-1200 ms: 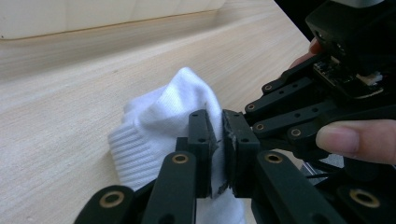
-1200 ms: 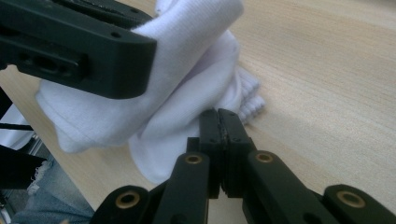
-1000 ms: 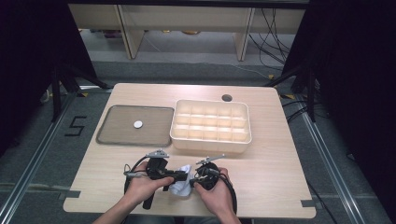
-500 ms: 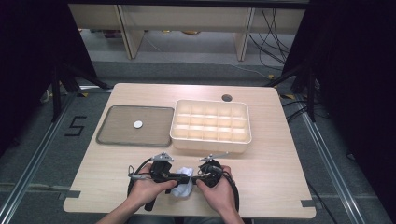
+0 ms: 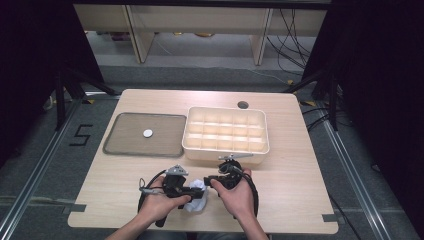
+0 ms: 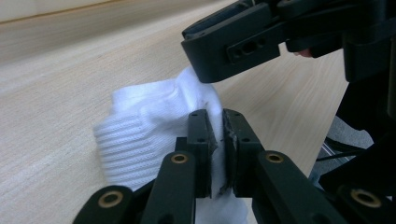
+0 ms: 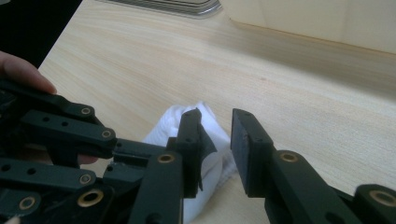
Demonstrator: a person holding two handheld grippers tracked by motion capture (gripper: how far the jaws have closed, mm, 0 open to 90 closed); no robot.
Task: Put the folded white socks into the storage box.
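A white ribbed sock (image 5: 198, 198) lies bunched on the wooden table near its front edge, between the person's two hands. My left gripper (image 6: 215, 122) has its jaws pressed together on a fold of the sock (image 6: 140, 135); in the high view it (image 5: 199, 191) points right into the cloth. My right gripper (image 7: 215, 121) hovers just above the sock (image 7: 166, 125). Its jaws have just been opening, and bare wood shows in the gap between them. In the high view the right gripper (image 5: 209, 181) is at the sock's upper right.
A cream compartment box (image 5: 226, 150) stands just beyond the hands. A grey flat tray (image 5: 125, 145) lies to its left with a small white disc (image 5: 147, 133) on it. A round hole (image 5: 243, 105) is near the table's far edge.
The right gripper's jaws have parted and let go of the sock, and that hand has lifted slightly away from it. The left gripper has kept still, shut on the sock.
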